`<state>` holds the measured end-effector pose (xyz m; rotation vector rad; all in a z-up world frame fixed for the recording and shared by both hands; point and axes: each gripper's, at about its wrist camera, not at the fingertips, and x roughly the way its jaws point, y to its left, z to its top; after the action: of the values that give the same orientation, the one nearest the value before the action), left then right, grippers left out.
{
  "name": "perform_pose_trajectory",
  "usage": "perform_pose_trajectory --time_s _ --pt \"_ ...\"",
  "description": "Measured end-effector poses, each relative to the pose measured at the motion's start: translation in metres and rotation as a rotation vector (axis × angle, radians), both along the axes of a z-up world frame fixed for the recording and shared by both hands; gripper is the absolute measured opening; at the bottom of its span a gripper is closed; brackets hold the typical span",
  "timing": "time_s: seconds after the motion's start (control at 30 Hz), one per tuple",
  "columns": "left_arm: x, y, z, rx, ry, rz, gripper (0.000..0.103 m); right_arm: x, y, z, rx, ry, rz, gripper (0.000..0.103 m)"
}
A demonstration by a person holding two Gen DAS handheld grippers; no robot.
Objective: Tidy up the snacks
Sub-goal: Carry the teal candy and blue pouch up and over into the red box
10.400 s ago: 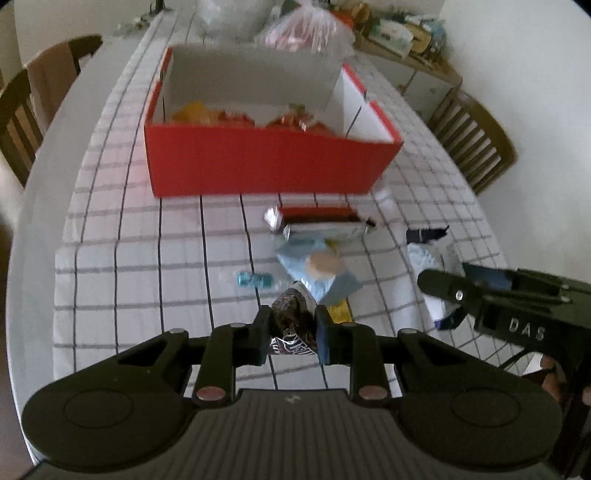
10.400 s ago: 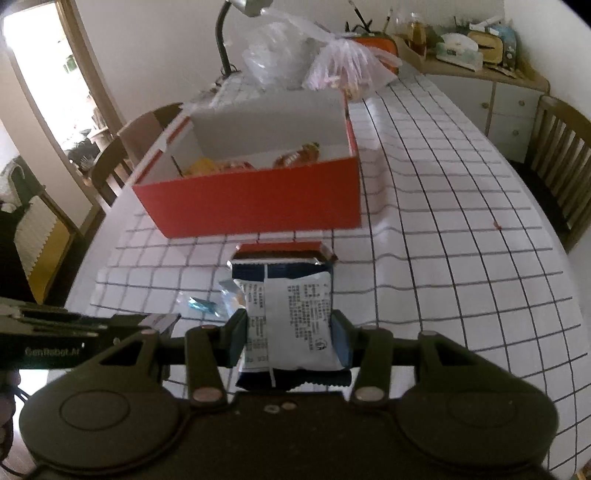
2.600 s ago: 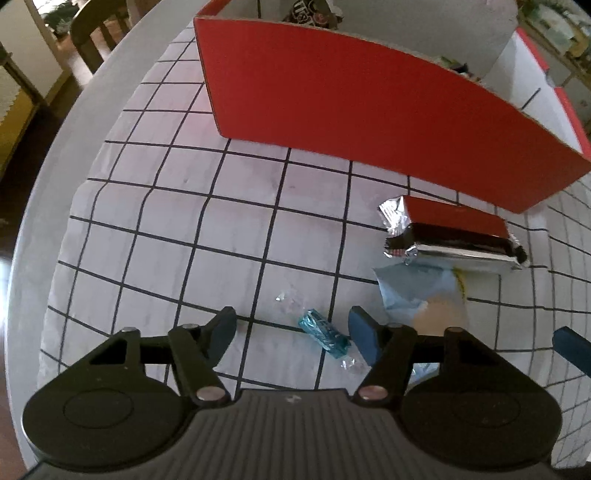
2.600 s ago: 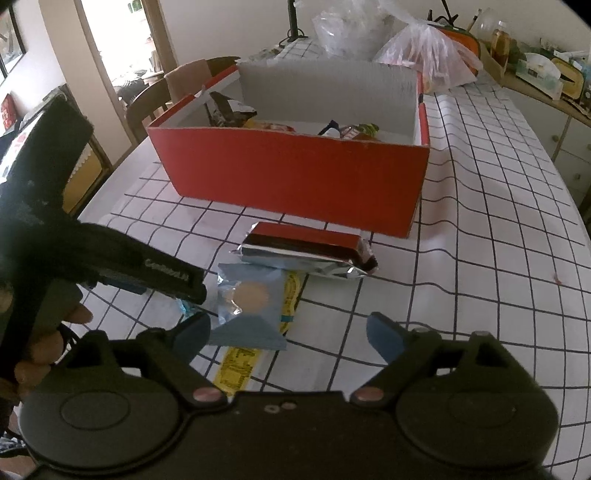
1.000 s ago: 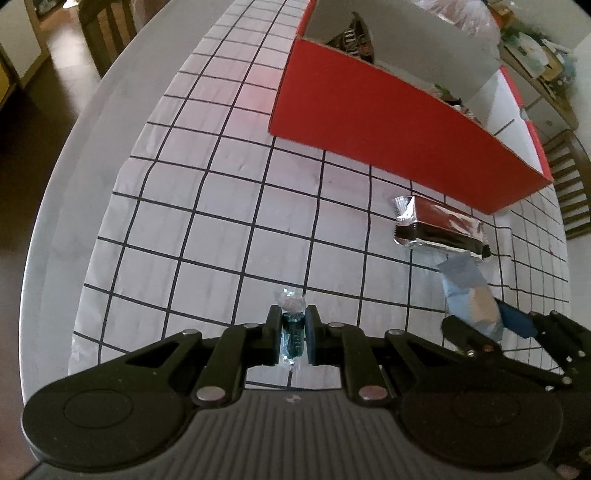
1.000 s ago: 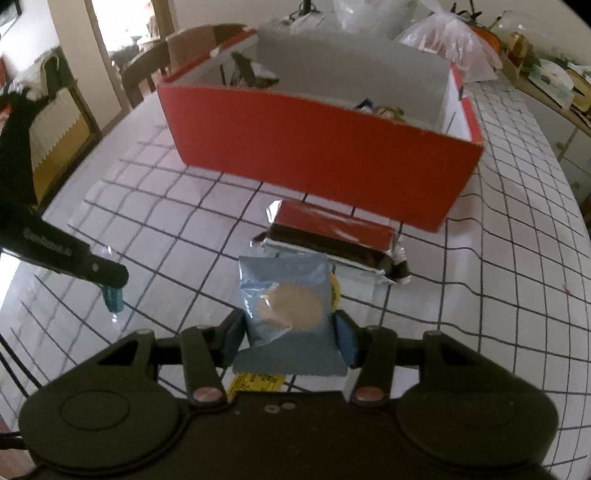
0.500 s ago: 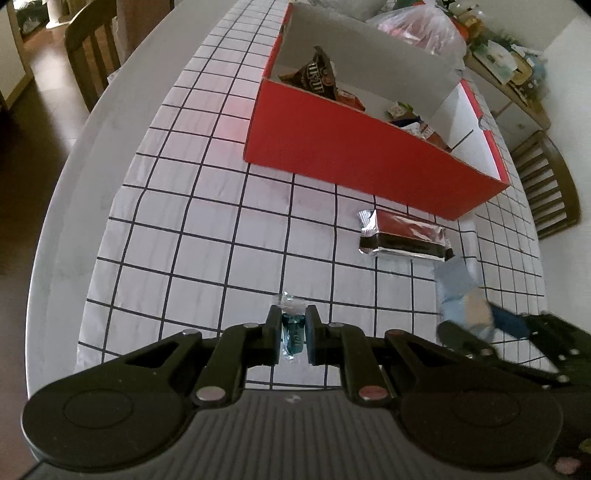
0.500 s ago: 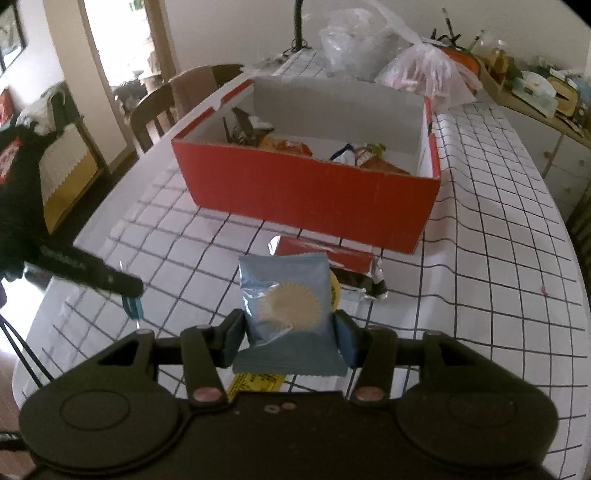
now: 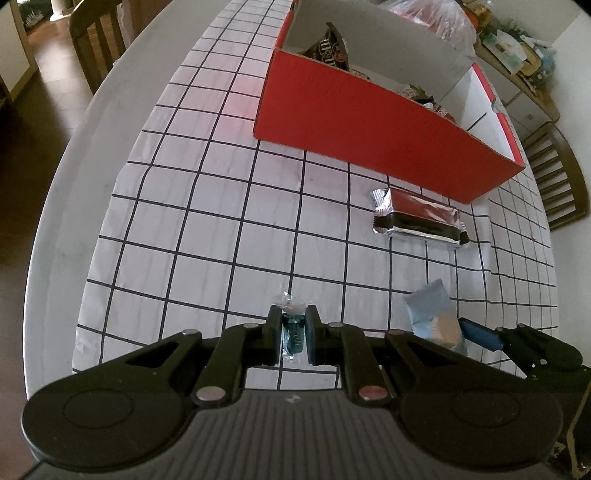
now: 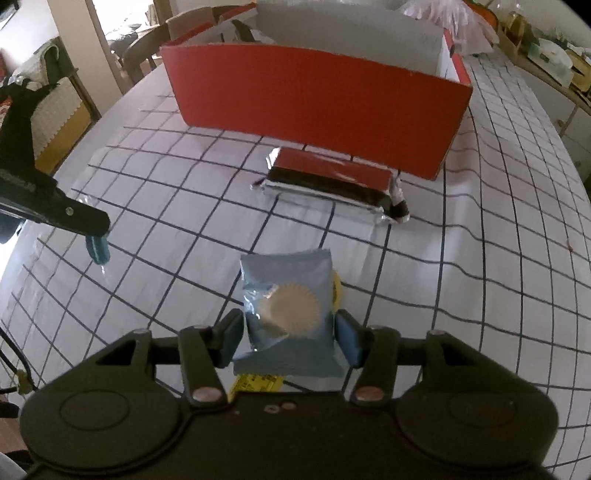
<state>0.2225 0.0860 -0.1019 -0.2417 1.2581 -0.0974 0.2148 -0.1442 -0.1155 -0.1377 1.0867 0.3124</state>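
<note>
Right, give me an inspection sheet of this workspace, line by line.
Surface: table under a white cloth with a black grid.
Job's things: red box open, snacks inside; foil bar lying in front of it; teal candy; blue packet.
Clutter: plastic bags behind the box.
Grippers: left gripper shut on the candy; right gripper shut on the packet, a yellow strip below it.
Cables: nothing seen.
Surroundings: wooden chairs; crowded sideboard.
</note>
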Motion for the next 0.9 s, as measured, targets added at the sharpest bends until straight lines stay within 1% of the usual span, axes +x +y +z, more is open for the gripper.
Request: perform_pose_trajectory --time_s 0.03,0.07,0.1,0.23,0.47,0.67,0.8,0.9 --pt "0.000 0.000 0.000 -0.001 0.000 -0.001 0.013 0.000 0.000 0.001 -0.009 -0.002 0.000 0.050" --pt "0.000 -0.001 0.000 -0.002 0.000 -0.002 0.013 0.000 0.000 0.001 -0.008 -0.002 0.002 0.046" --pt "0.000 -0.001 0.000 -0.002 -0.002 -0.003 0.013 -0.001 0.000 0.002 -0.003 -0.006 0.002 0.044" --pt "0.000 -0.002 0.000 -0.006 -0.010 -0.006 0.013 -0.001 -0.002 0.006 -0.001 -0.027 -0.008 0.044" --pt "-0.001 -0.003 0.007 -0.027 -0.021 -0.016 0.013 -0.002 -0.015 0.029 0.052 -0.072 -0.030 0.044" --pt "0.004 -0.010 0.030 -0.025 -0.083 -0.034 0.013 0.004 -0.023 0.069 0.095 -0.155 -0.038 0.044" --pt "0.016 -0.015 0.054 -0.015 -0.148 -0.049 0.013 0.018 -0.027 0.097 0.111 -0.220 -0.047 0.044" --pt "0.031 -0.021 0.073 -0.003 -0.196 -0.054 0.013 0.033 -0.027 0.113 0.105 -0.261 -0.049 0.044"
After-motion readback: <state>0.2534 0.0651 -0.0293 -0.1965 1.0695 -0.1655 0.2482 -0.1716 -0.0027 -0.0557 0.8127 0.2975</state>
